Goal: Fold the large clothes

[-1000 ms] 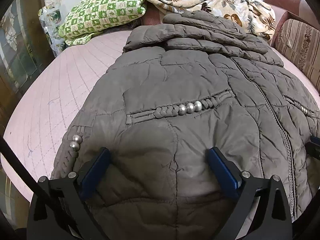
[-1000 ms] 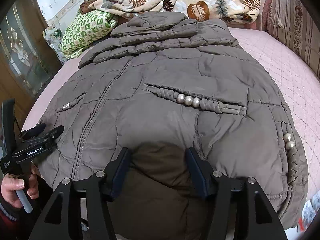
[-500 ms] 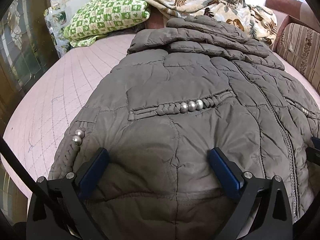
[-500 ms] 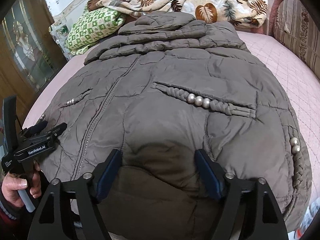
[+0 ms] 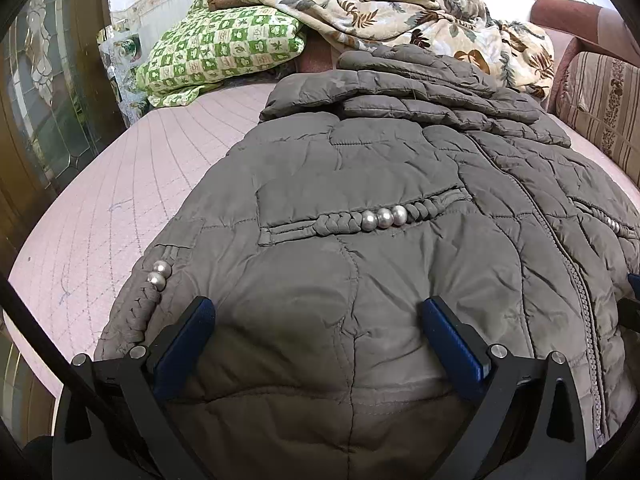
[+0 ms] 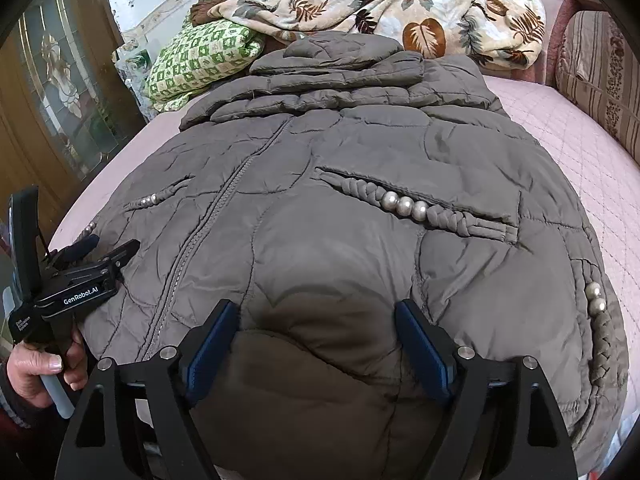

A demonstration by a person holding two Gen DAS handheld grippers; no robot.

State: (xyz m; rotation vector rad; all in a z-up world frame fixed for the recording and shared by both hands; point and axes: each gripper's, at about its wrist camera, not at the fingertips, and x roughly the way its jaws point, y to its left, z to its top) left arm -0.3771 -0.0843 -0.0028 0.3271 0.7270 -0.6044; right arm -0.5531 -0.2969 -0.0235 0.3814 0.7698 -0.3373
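Observation:
A grey quilted jacket (image 5: 380, 168) lies front up on the bed, zipped, its sleeves folded across the top near the collar. Braided pocket trims carry silver beads (image 5: 384, 218). My left gripper (image 5: 318, 308) hangs open over the hem on the jacket's left half, its blue pads apart from the fabric. My right gripper (image 6: 316, 308) hovers over the hem of the jacket (image 6: 360, 152) on the right half. Its jaws are opening, with puffy fabric bulging between them but not pinched. In the right wrist view a hand holds the left gripper (image 6: 108, 246) at the jacket's left edge.
The pink quilted bedcover (image 5: 120, 200) shows bare on both sides of the jacket. A green checked pillow (image 5: 220, 48) and a leaf-print blanket (image 5: 420, 12) lie at the head. A striped sofa arm (image 5: 600, 100) borders the right, and a wooden glass door (image 6: 52, 100) the left.
The right gripper's jaws have spread wider over the hem. Both cameras tipped up slightly, so the jacket sits lower in view. The left gripper's jaws kept their width.

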